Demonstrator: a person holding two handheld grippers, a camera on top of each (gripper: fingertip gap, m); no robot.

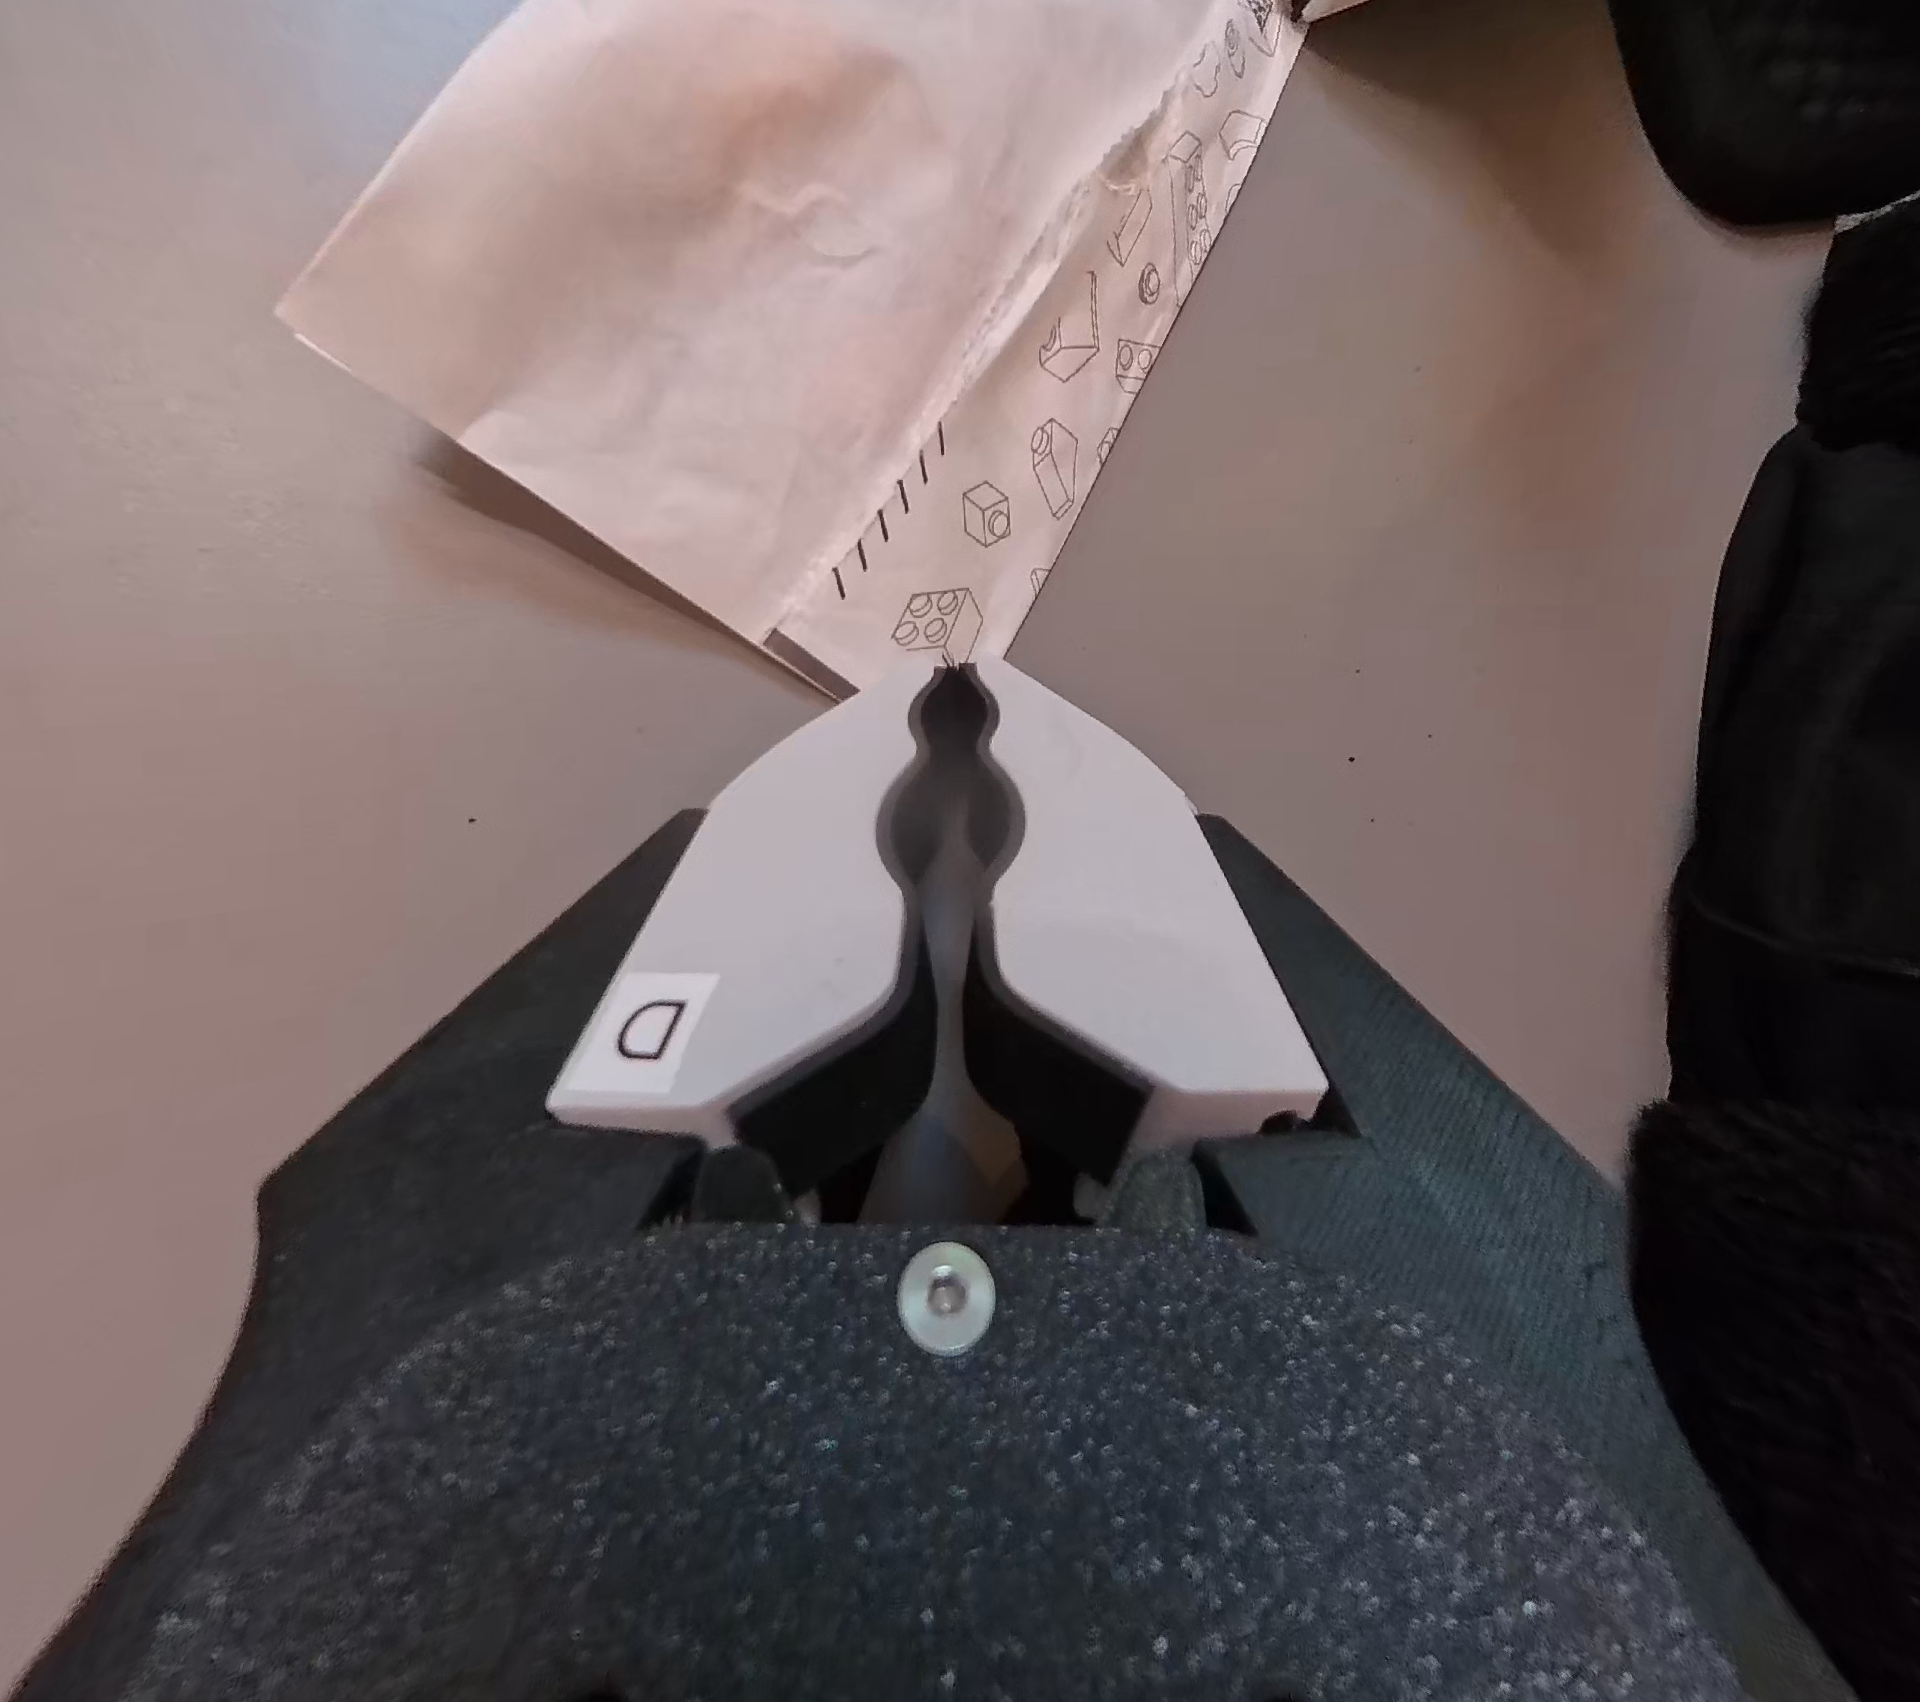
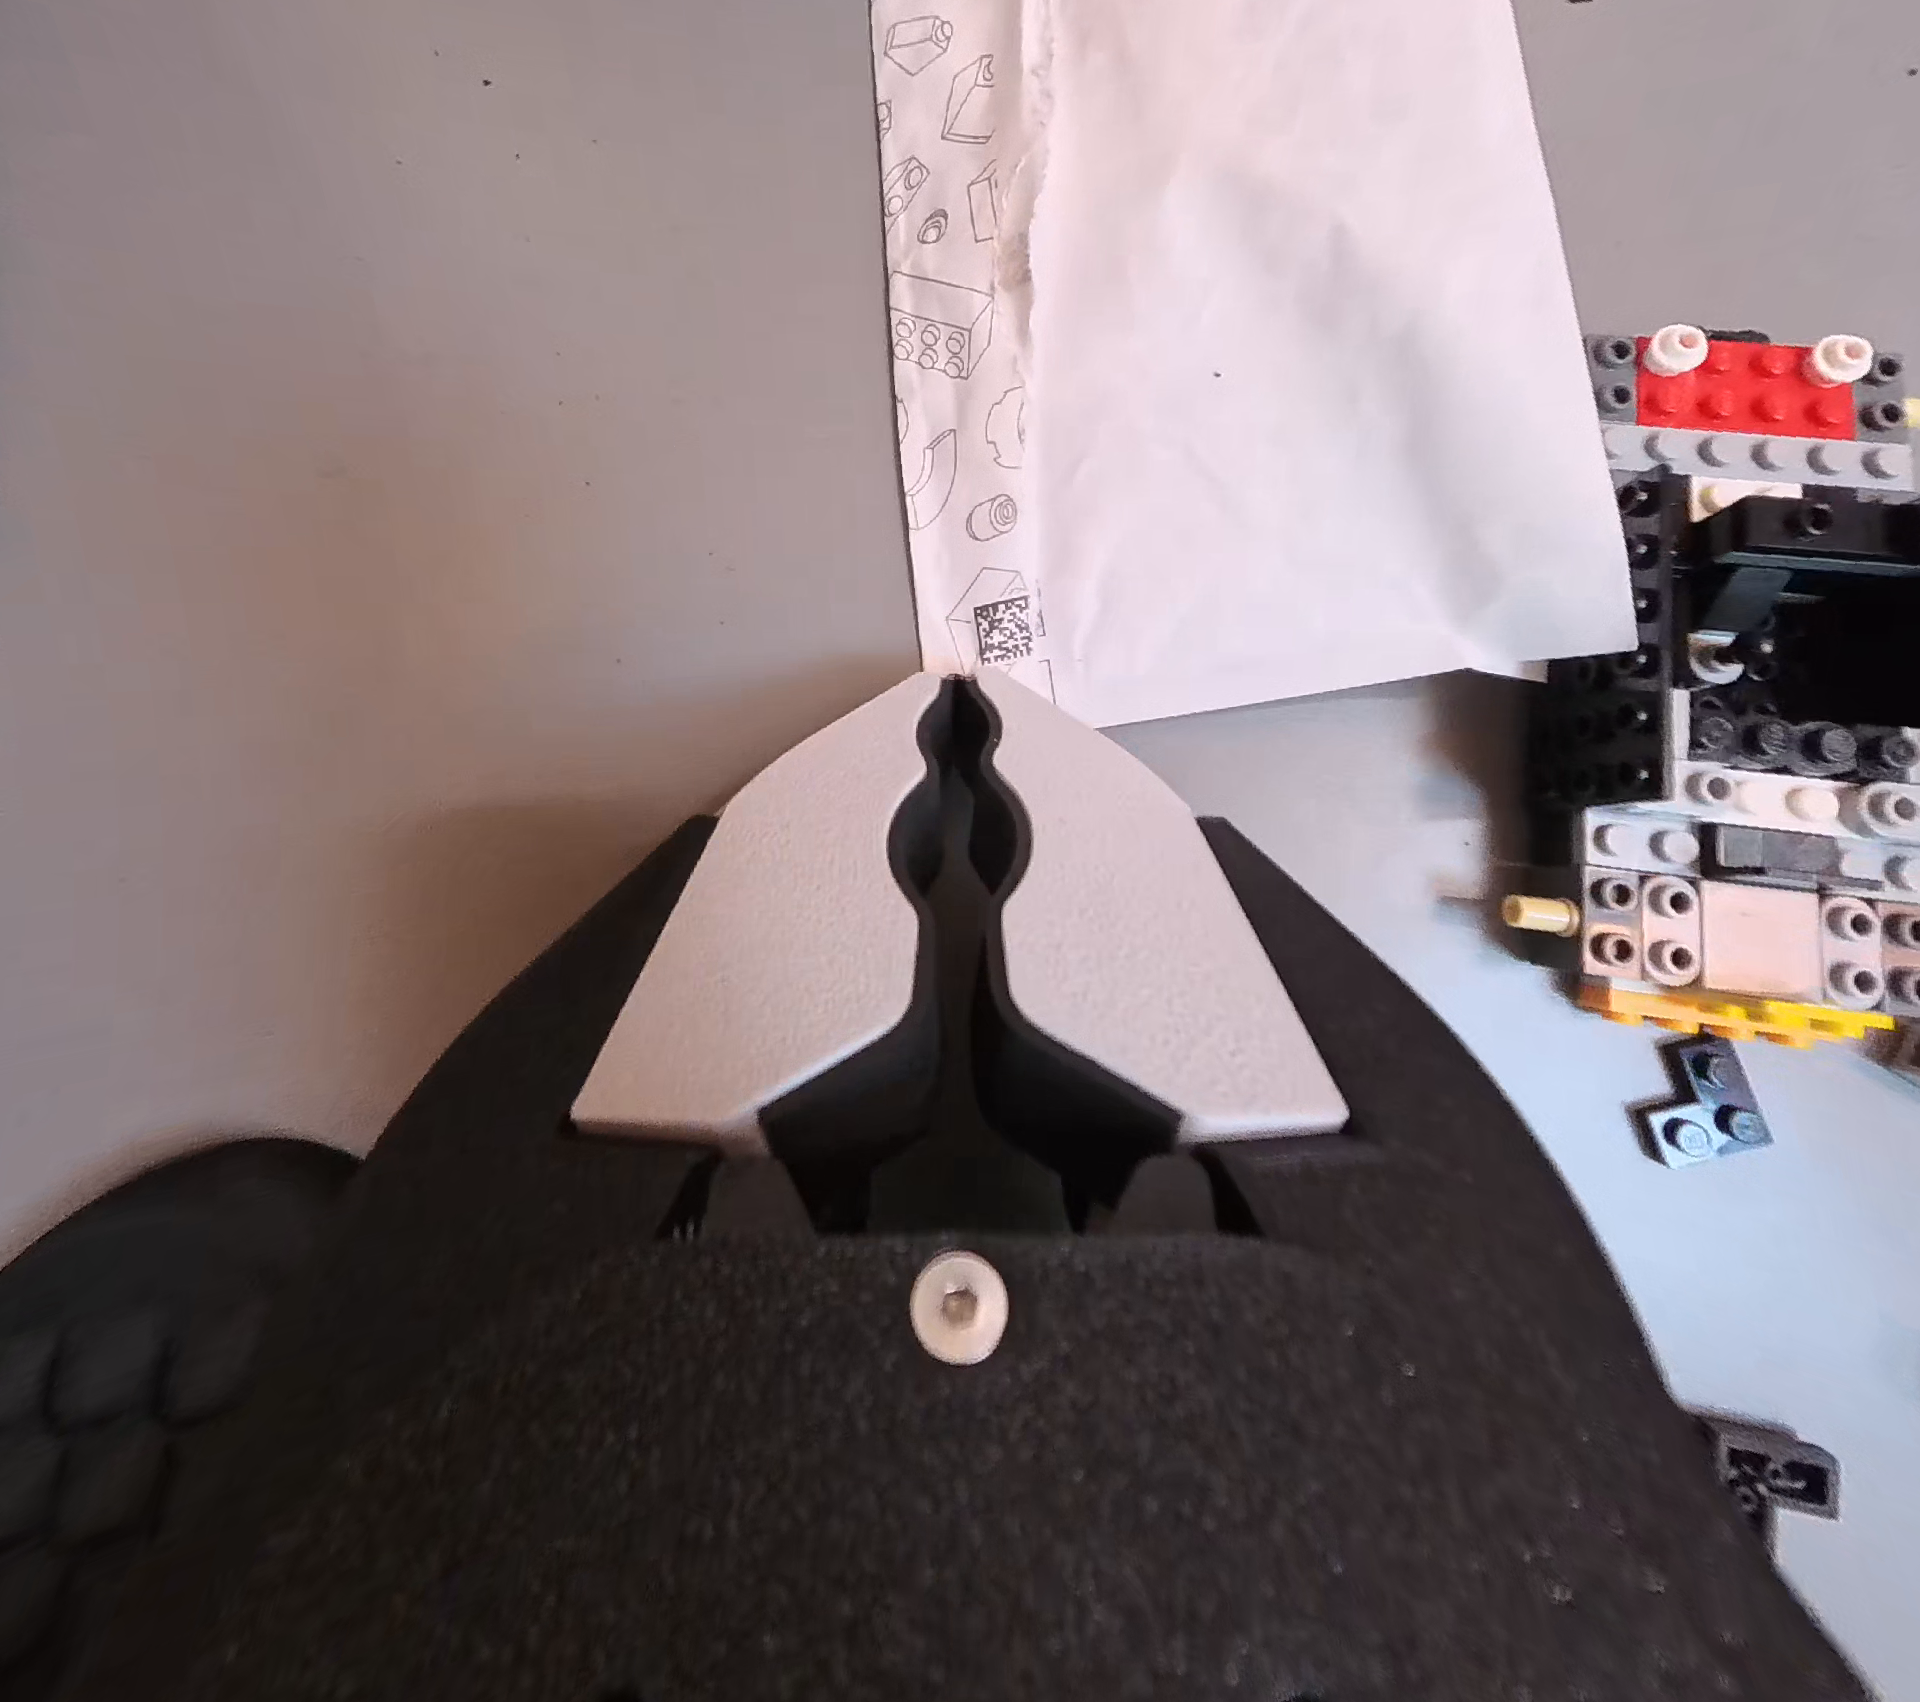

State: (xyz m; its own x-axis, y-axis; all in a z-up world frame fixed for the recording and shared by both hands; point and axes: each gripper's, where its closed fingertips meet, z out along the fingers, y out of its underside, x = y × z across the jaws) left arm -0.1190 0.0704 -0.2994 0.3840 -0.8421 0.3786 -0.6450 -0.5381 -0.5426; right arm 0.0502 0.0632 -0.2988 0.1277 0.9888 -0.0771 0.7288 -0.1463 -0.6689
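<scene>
The left gripper [image 1: 958, 667] pinches one end of the printed strip on the white paper bag [image 1: 748, 198]. The right gripper [image 2: 958, 678] pinches the other end. The bag lies flat mid-bench [image 2: 416, 302], beside a toy brick model [image 2: 1766, 665]. The strip is part-torn.

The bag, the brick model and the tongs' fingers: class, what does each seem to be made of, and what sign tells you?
Bag: thin matt white paper, going by its creases and a frayed torn strip edge. Brick model: hard, slightly glossy moulded plastic with studs. Fingers: probably rigid plastic with a matt, finely grained pale surface.
</scene>
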